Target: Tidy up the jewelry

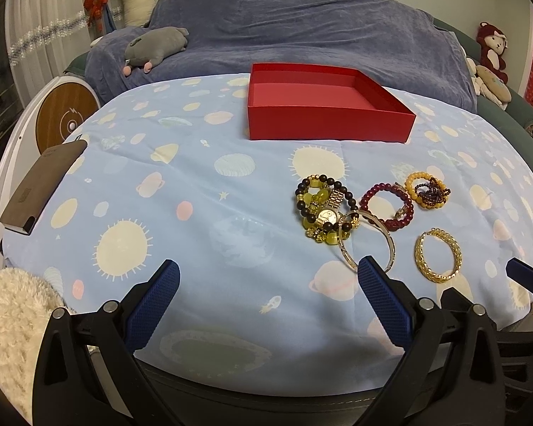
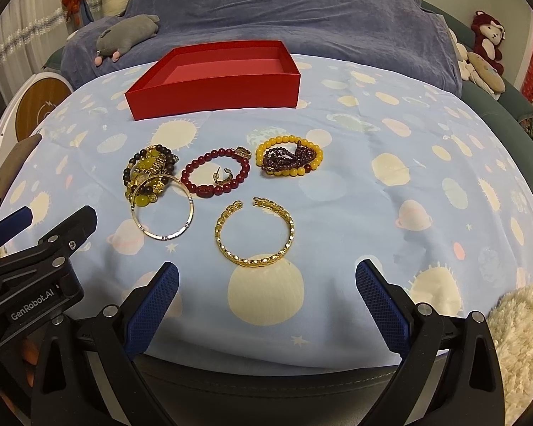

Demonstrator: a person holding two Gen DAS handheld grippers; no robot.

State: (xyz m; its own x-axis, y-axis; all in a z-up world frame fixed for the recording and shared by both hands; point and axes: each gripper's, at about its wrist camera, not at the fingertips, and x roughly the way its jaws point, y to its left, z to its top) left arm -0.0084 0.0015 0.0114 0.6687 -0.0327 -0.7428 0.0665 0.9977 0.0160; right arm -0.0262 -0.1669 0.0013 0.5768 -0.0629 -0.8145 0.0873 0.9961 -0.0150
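An empty red box (image 1: 328,120) (image 2: 216,88) stands at the far side of the blue planet-print cloth. Jewelry lies in front of it: a gold open cuff (image 2: 255,255) (image 1: 437,277), a thin gold bangle (image 2: 192,209) (image 1: 391,238), a dark red bead bracelet (image 2: 195,168) (image 1: 369,193), a yellow bead bracelet (image 2: 282,140) (image 1: 414,179) with purple beads on it, and a tangle of yellow-green and dark beads with a watch (image 1: 328,216) (image 2: 149,168). My left gripper (image 1: 268,273) is open and empty, left of the jewelry. My right gripper (image 2: 266,273) is open and empty, just short of the gold cuff.
A brown notebook (image 1: 42,184) lies at the cloth's left edge. A white fluffy item (image 1: 14,316) (image 2: 522,326) sits at the near edge. A blue-covered sofa (image 1: 302,32) with plush toys stands behind the table.
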